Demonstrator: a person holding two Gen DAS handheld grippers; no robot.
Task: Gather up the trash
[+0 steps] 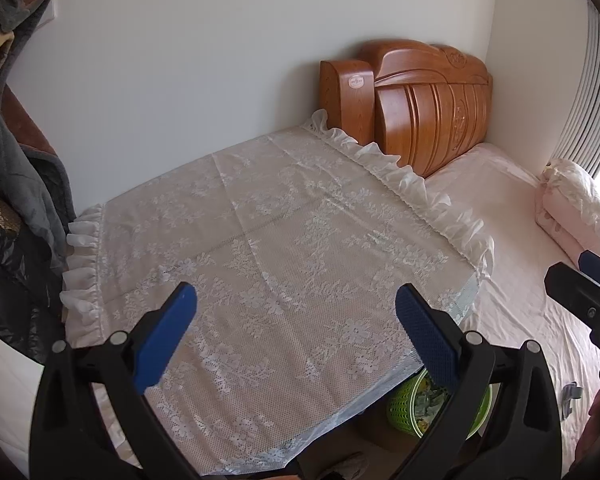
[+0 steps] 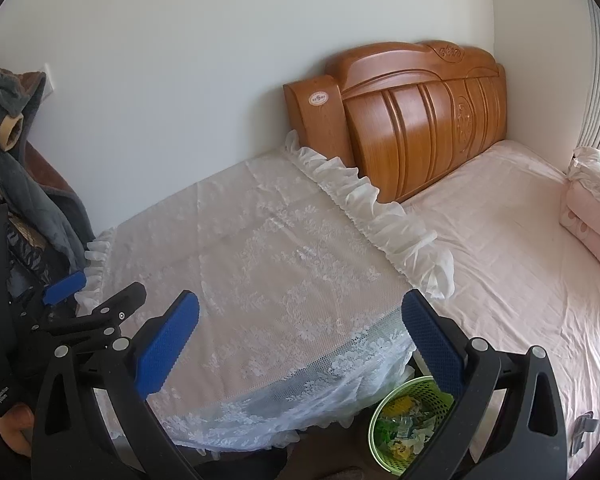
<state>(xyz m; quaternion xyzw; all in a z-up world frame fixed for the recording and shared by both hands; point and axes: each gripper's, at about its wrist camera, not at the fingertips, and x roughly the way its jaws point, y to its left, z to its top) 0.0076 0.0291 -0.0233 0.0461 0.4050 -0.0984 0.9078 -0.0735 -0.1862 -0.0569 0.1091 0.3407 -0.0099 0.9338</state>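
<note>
A green mesh waste basket [image 2: 412, 426] stands on the floor between the lace-covered table and the bed, holding several wrappers and scraps. It also shows in the left wrist view [image 1: 412, 404], partly behind my finger. My left gripper [image 1: 296, 332] is open and empty above the lace tablecloth [image 1: 260, 248]. My right gripper [image 2: 300, 338] is open and empty above the table's near edge, up and left of the basket. The left gripper also shows at the left of the right wrist view [image 2: 96, 286]. A small grey object [image 2: 584, 426] lies on the bed's near edge.
A bed with a pink sheet [image 2: 520, 264] and a wooden headboard [image 2: 420, 120] fills the right. A folded quilt [image 2: 596, 200] lies at its far side. Dark clothes [image 1: 16, 208] hang at the left. White walls stand behind.
</note>
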